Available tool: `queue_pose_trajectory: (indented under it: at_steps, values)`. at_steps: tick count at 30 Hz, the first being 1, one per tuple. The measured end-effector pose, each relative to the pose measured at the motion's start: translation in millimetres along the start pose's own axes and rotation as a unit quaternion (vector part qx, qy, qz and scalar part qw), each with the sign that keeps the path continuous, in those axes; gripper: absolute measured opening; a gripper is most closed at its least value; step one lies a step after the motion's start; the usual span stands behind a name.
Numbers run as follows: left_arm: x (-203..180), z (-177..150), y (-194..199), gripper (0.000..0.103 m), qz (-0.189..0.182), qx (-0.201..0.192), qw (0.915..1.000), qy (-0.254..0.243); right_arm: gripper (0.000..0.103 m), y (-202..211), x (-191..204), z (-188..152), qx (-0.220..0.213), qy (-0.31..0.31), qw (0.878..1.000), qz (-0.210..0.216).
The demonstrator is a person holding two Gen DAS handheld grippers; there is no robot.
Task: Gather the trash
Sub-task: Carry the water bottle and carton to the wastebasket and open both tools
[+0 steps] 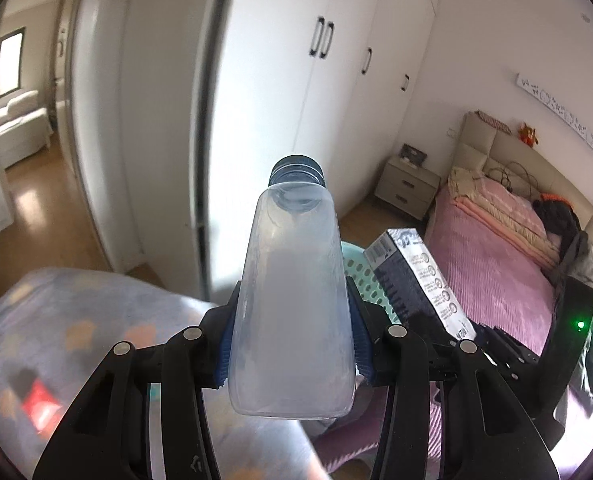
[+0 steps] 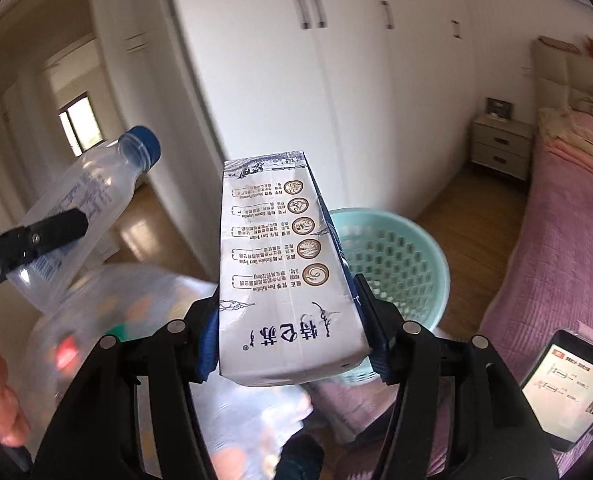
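Note:
My left gripper [image 1: 292, 348] is shut on a clear plastic bottle [image 1: 292, 300] with a blue cap, held cap-forward in the air. The same bottle [image 2: 84, 204] shows at the left of the right wrist view, pinched by a black finger [image 2: 56, 228]. My right gripper [image 2: 292, 340] is shut on a white and blue milk carton [image 2: 284, 272], also seen at the right in the left wrist view as the carton [image 1: 416, 276]. A mint green mesh basket [image 2: 400, 264] stands on the wooden floor just beyond the carton; its rim [image 1: 356, 268] peeks out behind the bottle.
White wardrobe doors [image 2: 316, 80] fill the back. A bed with a pink cover [image 1: 492, 264] lies at the right, a grey nightstand [image 2: 500, 148] by its head. A phone with a lit screen [image 2: 568, 388] lies on the pink cover. A patterned blanket [image 1: 76, 340] is at lower left.

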State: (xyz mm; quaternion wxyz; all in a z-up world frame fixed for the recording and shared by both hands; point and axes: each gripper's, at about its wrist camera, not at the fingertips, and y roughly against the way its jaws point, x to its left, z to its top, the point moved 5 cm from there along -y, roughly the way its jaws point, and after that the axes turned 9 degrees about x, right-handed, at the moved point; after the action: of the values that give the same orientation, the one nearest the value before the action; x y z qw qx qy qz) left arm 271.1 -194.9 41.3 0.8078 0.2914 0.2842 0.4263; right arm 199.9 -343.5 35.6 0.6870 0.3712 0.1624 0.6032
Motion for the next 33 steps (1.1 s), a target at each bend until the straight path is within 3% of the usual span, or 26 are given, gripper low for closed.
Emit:
queue_pose_trajectory:
  at_steps: [10, 20, 22, 25, 33]
  values:
    - [-11.6, 9.0, -96.5, 0.044, -0.022, 0.064, 0.9977, 0.009, 0.055, -57.2, -48.7, 6.1, 0.035, -0.059, 0.997, -0.026]
    - [-19.7, 12.9, -154.5, 0.045, -0.023, 0.107, 0.9938, 0.015, 0.056, -98.9, -77.8, 6.5, 0.077, -0.113, 0.991, -0.018]
    - [-18.6, 12.7, -157.8, 0.046, -0.027, 0.114, 0.9930, 0.017, 0.057, -105.0, -79.3, 5.5, 0.084, -0.120, 0.989, -0.013]
    - [-15.8, 12.9, -154.1, 0.057, -0.036, 0.109, 0.9931, 0.024, 0.064, -113.6, -82.9, 3.7, 0.096, -0.139, 0.986, -0.008]
    - [-14.6, 10.8, -106.6, 0.057, -0.041, 0.075, 0.9960, 0.024, 0.064, -100.7, -76.8, -7.0, 0.096, -0.134, 0.986, -0.002]
